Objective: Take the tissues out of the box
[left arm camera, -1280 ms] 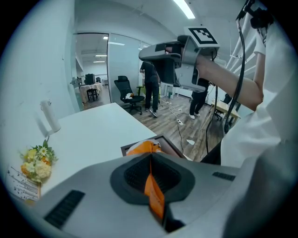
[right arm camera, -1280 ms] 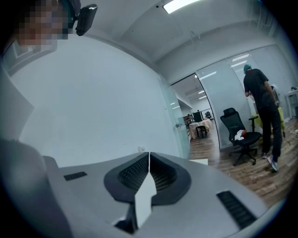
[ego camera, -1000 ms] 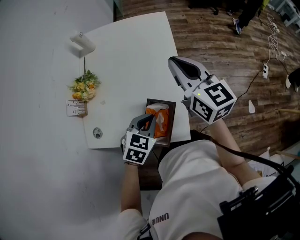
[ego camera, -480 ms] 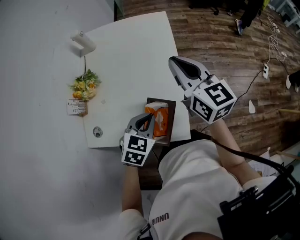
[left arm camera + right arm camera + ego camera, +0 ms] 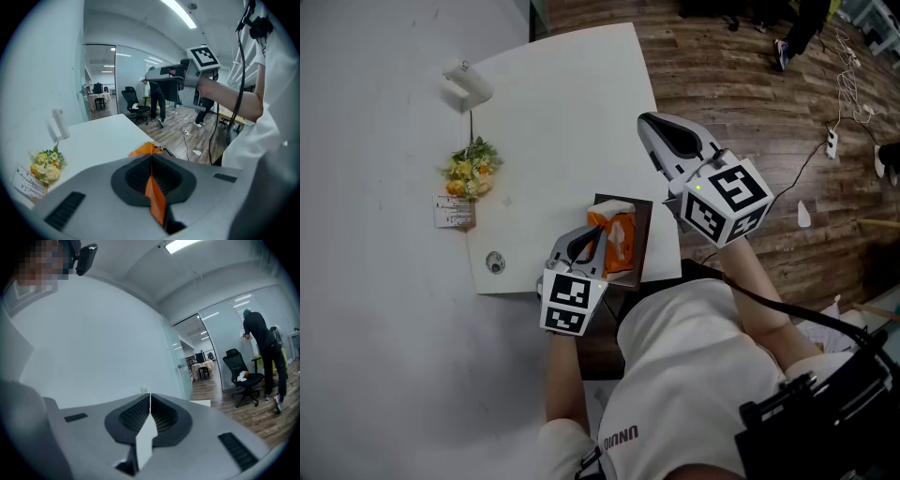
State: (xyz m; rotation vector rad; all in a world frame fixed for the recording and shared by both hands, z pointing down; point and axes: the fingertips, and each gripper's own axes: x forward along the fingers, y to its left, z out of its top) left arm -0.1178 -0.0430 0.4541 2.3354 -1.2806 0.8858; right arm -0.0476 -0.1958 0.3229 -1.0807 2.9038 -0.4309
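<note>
An orange tissue pack (image 5: 617, 242) stands in a dark brown box (image 5: 643, 231) at the near edge of the white table (image 5: 562, 112), with white tissue (image 5: 618, 206) poking from its top. My left gripper (image 5: 587, 244) is shut on the pack's orange wrapper (image 5: 154, 199), which is pinched between the pads in the left gripper view. My right gripper (image 5: 653, 126) is held higher, to the right of the box and over the table's right edge. It is shut on a thin white sheet (image 5: 145, 439) that sticks out toward the camera.
A small bunch of flowers (image 5: 470, 172) with a card (image 5: 454, 216) lies at the table's left, a white holder (image 5: 465, 84) beyond it, and a small round thing (image 5: 495, 264) near the front edge. Wooden floor with cables (image 5: 844, 94) is on the right. A person stands at an office chair (image 5: 243, 376).
My left gripper has drawn slightly back toward me with the orange pack, which has lifted and tilted a little. The right gripper has stayed in place.
</note>
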